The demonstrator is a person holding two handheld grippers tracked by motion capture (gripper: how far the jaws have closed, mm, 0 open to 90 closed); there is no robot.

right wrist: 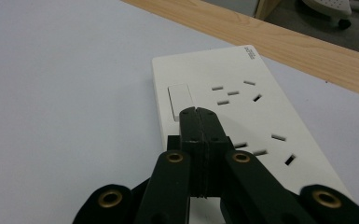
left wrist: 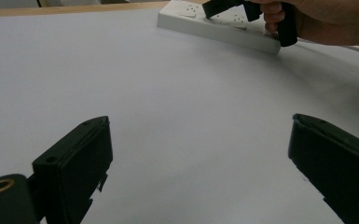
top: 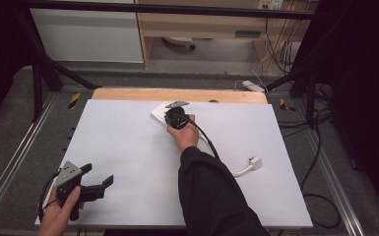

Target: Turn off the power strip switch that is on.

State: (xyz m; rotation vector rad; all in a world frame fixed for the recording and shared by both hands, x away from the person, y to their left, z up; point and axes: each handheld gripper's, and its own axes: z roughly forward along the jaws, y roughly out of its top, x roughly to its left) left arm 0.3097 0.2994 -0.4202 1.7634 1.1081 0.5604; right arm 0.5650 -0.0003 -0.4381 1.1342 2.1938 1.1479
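Small grey print on the white power strip's (right wrist: 242, 112) far corner is unreadable. Right tongs (right wrist: 199, 112), pressed together, rest beside its switch (right wrist: 179, 101). Left tongs (left wrist: 200, 158) gape over bare white surface (left wrist: 168, 93), well apart.

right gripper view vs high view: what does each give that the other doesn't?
Right gripper view alone: the white rectangular plastic power strip close up, its rocker switch and socket slots legible, and the right tool with jaws pressed together over the strip beside the switch.

High view alone: the left tool open near the table's front left, and the strip's white plug lying loose on its cable.

Both: the strip, the white table cover, the wooden edge.
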